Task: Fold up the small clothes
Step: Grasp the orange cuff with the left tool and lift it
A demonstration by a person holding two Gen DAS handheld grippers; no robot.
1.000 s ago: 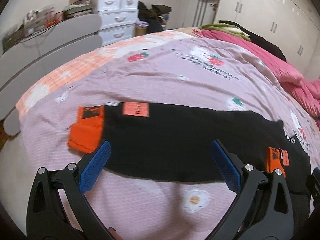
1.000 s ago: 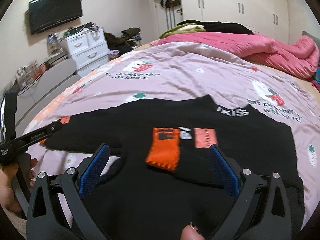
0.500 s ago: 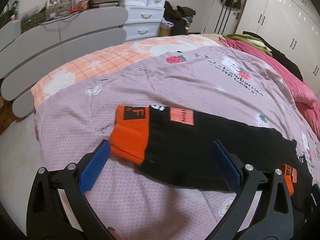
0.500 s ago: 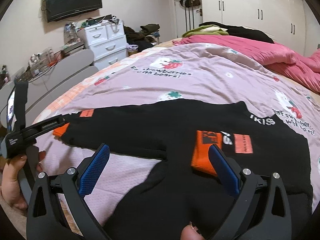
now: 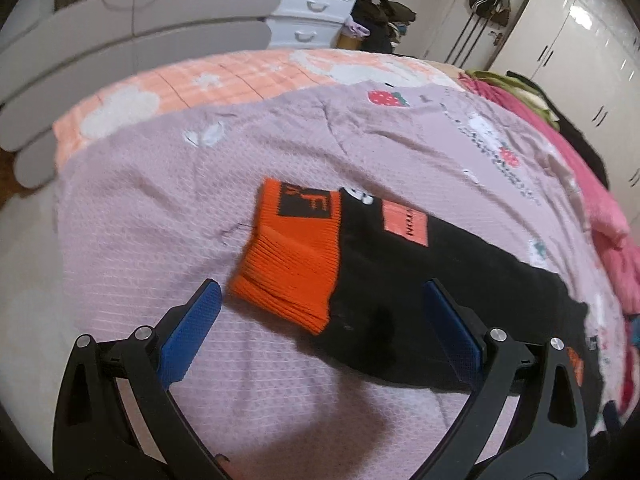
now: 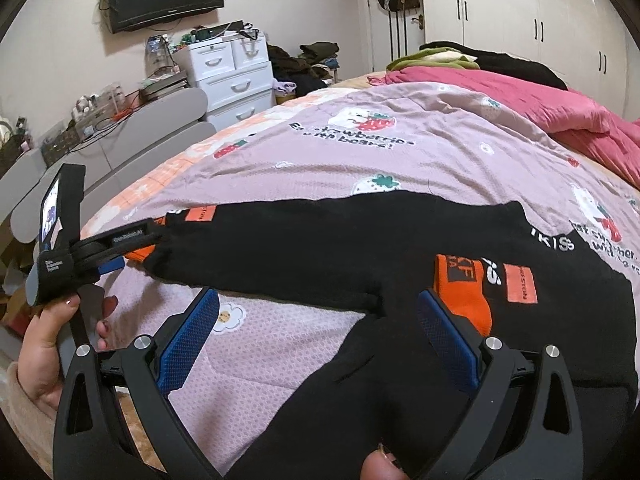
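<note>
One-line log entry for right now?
phase: reaching sleeve cuff | left gripper: open, over orange cuff | right gripper: open, empty | black sweater: flat on bed

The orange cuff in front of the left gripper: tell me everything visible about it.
The orange cuff is ribbed knit and ends one sleeve of the black sweater. A black square with orange letters sits near its top edge. It lies flat on the lilac strawberry-print quilt, slightly skewed, sleeve stretched out to the side. The left gripper hovers open just short of it, jaws wide apart, not touching. In the right wrist view the gripper's body hides most of it.
</note>
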